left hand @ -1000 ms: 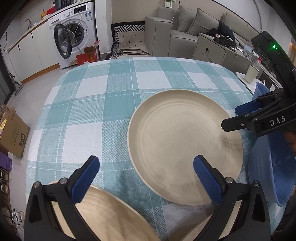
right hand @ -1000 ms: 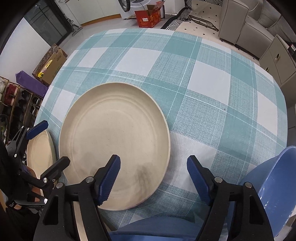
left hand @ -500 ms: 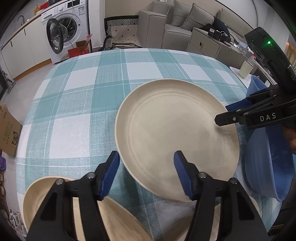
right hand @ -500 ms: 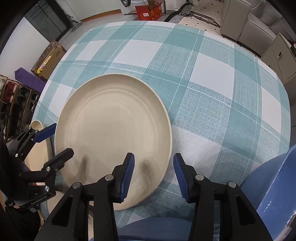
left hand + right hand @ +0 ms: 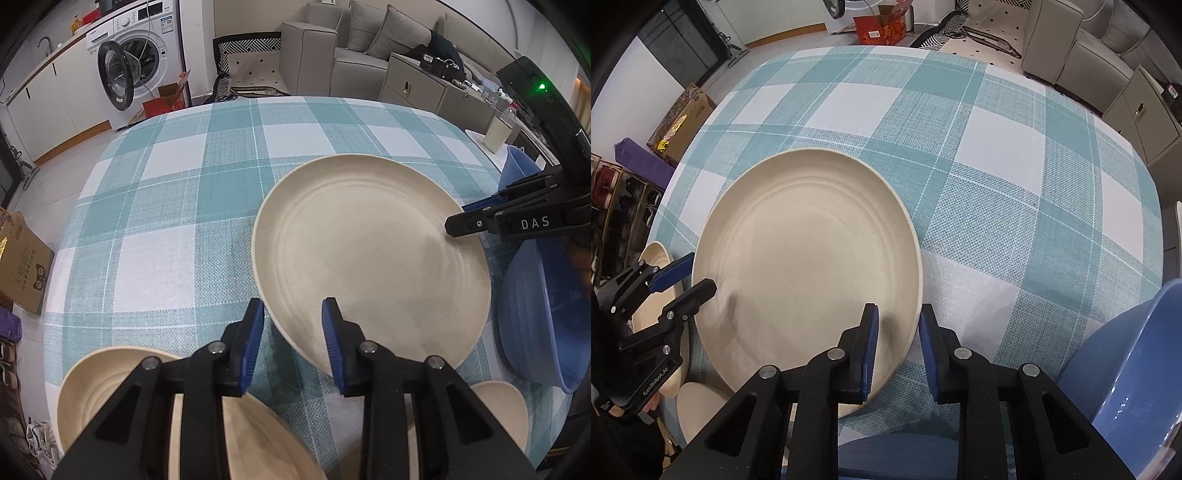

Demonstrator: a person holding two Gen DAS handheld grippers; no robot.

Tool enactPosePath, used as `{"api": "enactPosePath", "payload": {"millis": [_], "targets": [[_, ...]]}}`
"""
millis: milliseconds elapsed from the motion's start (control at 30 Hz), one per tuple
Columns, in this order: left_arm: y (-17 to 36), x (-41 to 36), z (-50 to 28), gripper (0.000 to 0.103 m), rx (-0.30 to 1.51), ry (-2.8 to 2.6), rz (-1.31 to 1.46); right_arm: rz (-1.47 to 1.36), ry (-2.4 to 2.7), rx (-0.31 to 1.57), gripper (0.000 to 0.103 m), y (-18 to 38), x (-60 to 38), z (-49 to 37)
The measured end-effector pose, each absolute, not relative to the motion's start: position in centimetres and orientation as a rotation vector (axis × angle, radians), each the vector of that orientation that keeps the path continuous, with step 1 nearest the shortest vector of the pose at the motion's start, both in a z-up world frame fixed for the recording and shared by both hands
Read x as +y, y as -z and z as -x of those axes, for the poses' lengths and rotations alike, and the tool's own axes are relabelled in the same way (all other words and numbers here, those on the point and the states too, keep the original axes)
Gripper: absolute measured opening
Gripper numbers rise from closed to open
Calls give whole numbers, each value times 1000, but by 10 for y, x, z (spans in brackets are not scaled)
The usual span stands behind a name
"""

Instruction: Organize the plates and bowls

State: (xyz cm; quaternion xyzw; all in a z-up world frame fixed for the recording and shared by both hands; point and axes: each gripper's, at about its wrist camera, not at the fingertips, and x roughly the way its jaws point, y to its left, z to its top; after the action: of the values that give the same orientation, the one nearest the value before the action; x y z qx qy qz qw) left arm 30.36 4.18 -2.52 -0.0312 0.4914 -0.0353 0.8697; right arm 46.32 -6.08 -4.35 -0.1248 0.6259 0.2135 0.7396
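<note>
A large beige plate [image 5: 369, 258] [image 5: 805, 258] lies flat on the teal checked tablecloth [image 5: 177, 229]. My left gripper [image 5: 291, 317] [image 5: 700, 273] straddles the plate's near left rim. Its jaws are closing, with a gap still showing beside the rim. My right gripper [image 5: 897, 321] [image 5: 458, 218] is shut on the opposite rim, one blue pad inside the plate and one outside. Both point steeply down.
Beige dishes lie under my left gripper: a bowl [image 5: 96, 387], a plate [image 5: 258, 443] and a small dish [image 5: 498, 413]. A blue bowl [image 5: 535, 314] [image 5: 1126, 369] sits at the right table edge. The far half of the cloth [image 5: 997, 166] is bare.
Both grippers' jaws have narrowed from wide open to close around the big plate's rim. Neither hand has shifted, and the plate lies where it was.
</note>
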Motion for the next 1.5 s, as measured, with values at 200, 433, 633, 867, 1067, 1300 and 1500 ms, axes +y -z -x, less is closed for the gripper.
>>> {"api": "enactPosePath", "payload": {"millis": [200, 433, 633, 867, 1067, 1300, 1500], "targets": [[20, 44, -300, 30, 1008, 64, 69, 290, -467, 1350, 21, 36, -59, -459], [6, 47, -291, 30, 967, 49, 71, 293, -476, 1311, 21, 20, -58, -451], [-10, 50, -278, 31, 929, 40, 76, 294, -482, 1274, 21, 0, -58, -437], [-30, 52, -259, 30, 885, 31, 69, 302, -489, 1230, 21, -25, -55, -416], [-44, 53, -243, 30, 853, 29, 64, 305, -491, 1198, 21, -42, -53, -399], [-54, 58, -227, 31, 822, 24, 65, 307, -495, 1164, 21, -58, -50, -383], [-60, 59, -212, 31, 799, 24, 62, 314, -500, 1137, 21, -68, -48, -366]]}}
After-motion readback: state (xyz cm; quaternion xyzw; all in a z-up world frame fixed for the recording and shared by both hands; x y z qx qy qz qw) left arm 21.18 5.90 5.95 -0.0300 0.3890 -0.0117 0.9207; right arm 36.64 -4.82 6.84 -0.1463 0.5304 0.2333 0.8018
